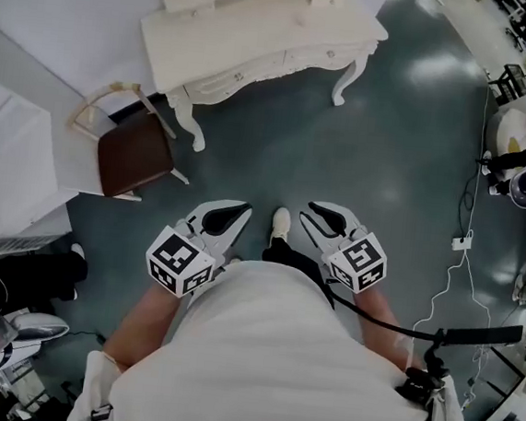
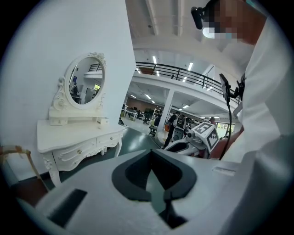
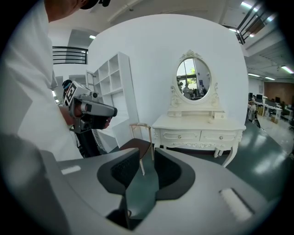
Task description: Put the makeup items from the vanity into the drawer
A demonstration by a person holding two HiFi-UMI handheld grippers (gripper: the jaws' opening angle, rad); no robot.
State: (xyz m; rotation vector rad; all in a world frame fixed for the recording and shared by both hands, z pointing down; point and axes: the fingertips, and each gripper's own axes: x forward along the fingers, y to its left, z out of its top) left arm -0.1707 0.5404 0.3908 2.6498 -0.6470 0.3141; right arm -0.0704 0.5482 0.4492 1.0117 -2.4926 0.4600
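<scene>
Held before the person's white top (image 1: 276, 364), the left tongs (image 1: 242, 210) pinched together and the right tongs (image 1: 307, 209) parted, both empty, aim at the distant desk (image 1: 262, 29), seemingly for an approach; its drawers (image 3: 188, 136) are closed, and any makeup items are too small to tell.

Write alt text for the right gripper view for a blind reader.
A white vanity with an oval mirror stands against a white wall, a brown-seated chair to its left. The right gripper, its claw open and empty, fills the foreground.
</scene>
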